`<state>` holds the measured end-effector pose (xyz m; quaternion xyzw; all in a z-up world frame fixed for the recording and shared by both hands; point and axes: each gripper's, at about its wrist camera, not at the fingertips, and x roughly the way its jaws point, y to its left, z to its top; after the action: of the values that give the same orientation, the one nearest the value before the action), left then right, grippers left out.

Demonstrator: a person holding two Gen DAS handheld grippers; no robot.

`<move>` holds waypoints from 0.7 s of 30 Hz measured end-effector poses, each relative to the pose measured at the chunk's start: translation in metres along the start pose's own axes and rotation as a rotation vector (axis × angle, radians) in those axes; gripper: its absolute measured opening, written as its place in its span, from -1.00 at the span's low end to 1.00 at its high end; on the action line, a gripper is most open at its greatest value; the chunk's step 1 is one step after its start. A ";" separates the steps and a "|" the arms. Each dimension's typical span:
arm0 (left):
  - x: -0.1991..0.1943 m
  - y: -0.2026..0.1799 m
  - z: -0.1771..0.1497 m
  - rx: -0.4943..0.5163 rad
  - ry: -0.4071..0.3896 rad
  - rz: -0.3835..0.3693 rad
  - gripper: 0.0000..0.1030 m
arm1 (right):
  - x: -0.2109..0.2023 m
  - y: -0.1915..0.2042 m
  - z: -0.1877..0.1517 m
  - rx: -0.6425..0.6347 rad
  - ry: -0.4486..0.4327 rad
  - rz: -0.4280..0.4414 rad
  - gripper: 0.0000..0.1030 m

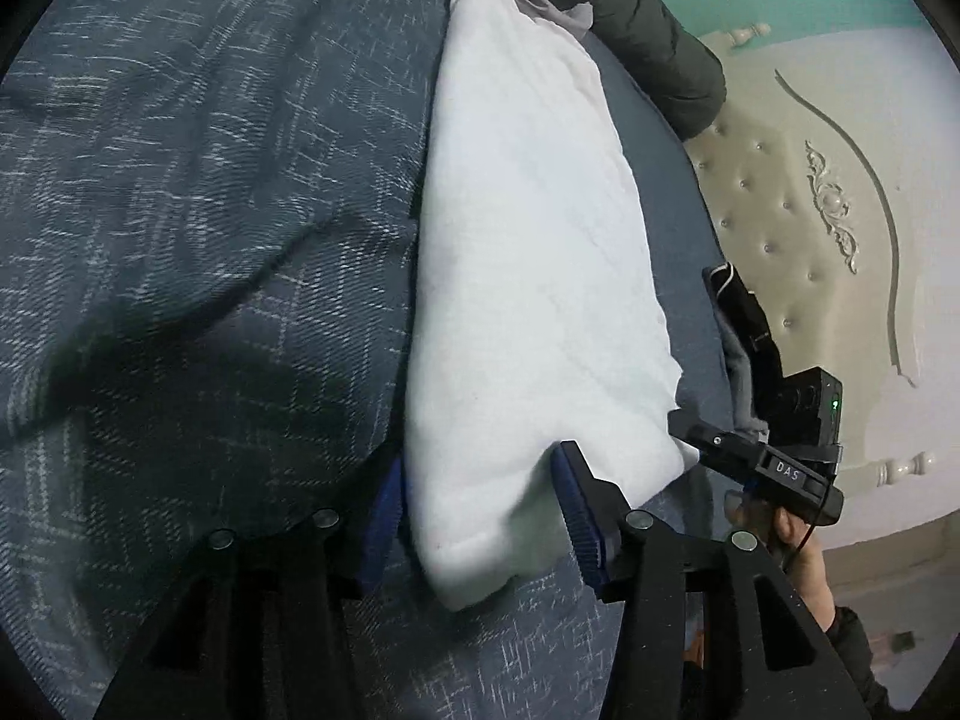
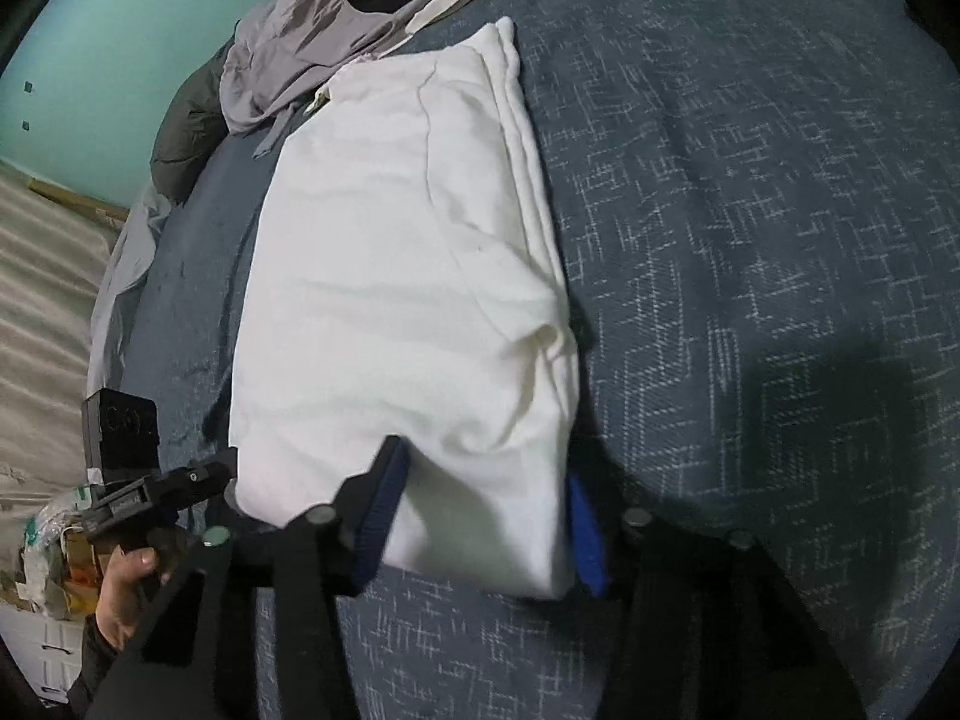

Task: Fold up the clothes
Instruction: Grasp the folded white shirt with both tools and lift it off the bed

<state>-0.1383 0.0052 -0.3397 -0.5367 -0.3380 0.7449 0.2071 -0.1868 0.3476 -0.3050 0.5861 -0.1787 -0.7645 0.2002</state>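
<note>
A white garment [image 1: 522, 276] lies folded into a long strip on the dark blue patterned bedspread [image 1: 180, 240]. My left gripper [image 1: 480, 516] straddles its near corner with the jaws apart, blue pads on either side of the cloth. In the right wrist view the same white garment [image 2: 408, 276] lies ahead, and my right gripper [image 2: 480, 516] straddles its other near corner, jaws apart. The right gripper also shows in the left wrist view [image 1: 774, 456], and the left gripper shows in the right wrist view [image 2: 156, 492], each touching the garment's edge.
A pile of grey and dark clothes [image 2: 336, 30] lies at the far end of the bedspread [image 2: 750, 240], with a dark puffer jacket [image 1: 654, 42] beside it. A cream tufted headboard [image 1: 798, 228] stands past the bed edge. A teal wall [image 2: 120, 30] is behind.
</note>
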 end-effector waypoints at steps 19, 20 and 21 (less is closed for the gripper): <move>0.004 -0.005 -0.003 0.047 0.013 -0.007 -0.02 | 0.017 -0.016 0.004 0.033 0.022 0.076 -0.61; 0.003 -0.006 -0.003 0.055 0.013 -0.002 -0.02 | 0.013 -0.018 0.001 0.024 0.018 0.074 -0.62; 0.003 -0.008 -0.003 0.063 0.012 0.003 -0.05 | 0.009 -0.019 -0.001 0.014 0.010 0.072 -0.67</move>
<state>-0.1364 0.0132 -0.3363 -0.5348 -0.3123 0.7522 0.2250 -0.1893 0.3590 -0.3223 0.5847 -0.2041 -0.7524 0.2243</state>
